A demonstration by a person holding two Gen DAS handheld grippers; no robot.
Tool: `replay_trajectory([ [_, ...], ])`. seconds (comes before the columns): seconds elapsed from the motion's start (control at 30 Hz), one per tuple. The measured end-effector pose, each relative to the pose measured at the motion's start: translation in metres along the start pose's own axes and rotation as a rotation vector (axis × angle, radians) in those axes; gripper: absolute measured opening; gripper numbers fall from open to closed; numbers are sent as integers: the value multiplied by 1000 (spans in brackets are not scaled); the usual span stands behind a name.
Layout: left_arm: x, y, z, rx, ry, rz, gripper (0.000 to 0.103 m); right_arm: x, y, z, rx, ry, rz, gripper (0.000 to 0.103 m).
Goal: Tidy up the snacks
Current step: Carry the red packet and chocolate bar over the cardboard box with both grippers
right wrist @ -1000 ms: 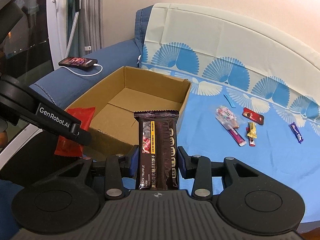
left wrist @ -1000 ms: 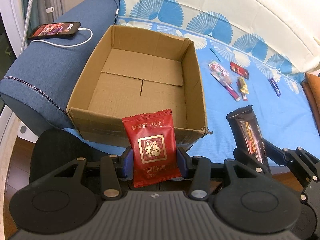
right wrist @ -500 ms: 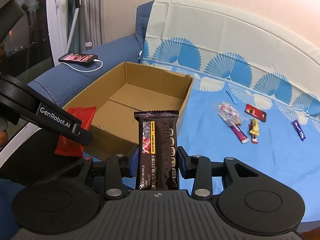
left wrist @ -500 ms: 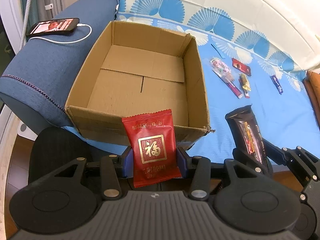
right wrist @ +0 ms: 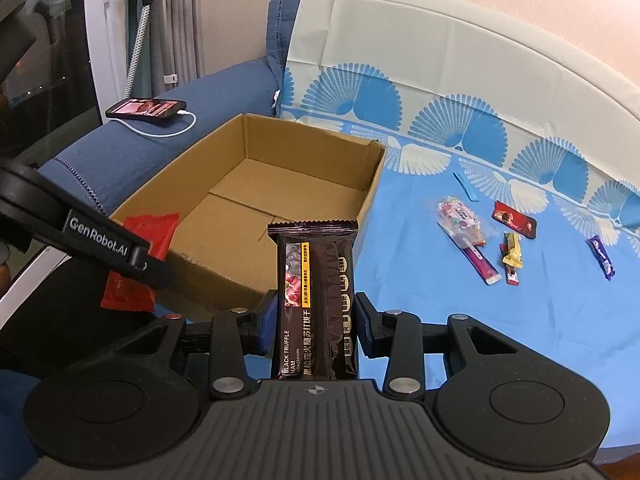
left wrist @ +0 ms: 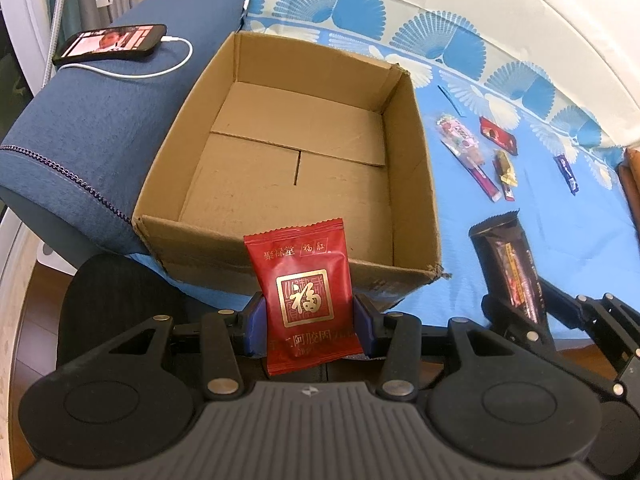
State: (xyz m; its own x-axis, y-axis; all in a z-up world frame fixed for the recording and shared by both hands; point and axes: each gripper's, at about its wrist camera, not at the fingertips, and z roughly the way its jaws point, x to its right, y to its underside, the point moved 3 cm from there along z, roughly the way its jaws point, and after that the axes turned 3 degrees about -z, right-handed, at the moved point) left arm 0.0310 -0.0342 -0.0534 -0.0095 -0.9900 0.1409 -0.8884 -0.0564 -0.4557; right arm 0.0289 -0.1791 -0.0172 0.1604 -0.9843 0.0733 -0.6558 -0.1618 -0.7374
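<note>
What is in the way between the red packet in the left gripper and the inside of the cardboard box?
Only the cardboard box's near wall, just past the red packet held in the left gripper. The top is open and nothing lies inside.

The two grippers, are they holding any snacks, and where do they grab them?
Yes. The left gripper pinches the red packet by its lower side edges. The right gripper pinches the black cracker pack by its lower sides.
</note>
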Motion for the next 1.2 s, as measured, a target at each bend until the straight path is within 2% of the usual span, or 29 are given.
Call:
replay_trajectory([
  [0.27,-17,-23,8,18,-21,-33,50,-7,-22,19,9,-9,-23,42],
  [0.73,-31,-86,33,31,-41,-46,51,-18,-63,76,-15,-64,-30,42],
  [1.0,-34,-111,72,-19,-90,-36,51,-20,-76,126,-53,-104,-17,42],
  [1.2,-33,-117,108,-77,-116,-10,51,-17,-76,158,-93,-112,-8,42],
])
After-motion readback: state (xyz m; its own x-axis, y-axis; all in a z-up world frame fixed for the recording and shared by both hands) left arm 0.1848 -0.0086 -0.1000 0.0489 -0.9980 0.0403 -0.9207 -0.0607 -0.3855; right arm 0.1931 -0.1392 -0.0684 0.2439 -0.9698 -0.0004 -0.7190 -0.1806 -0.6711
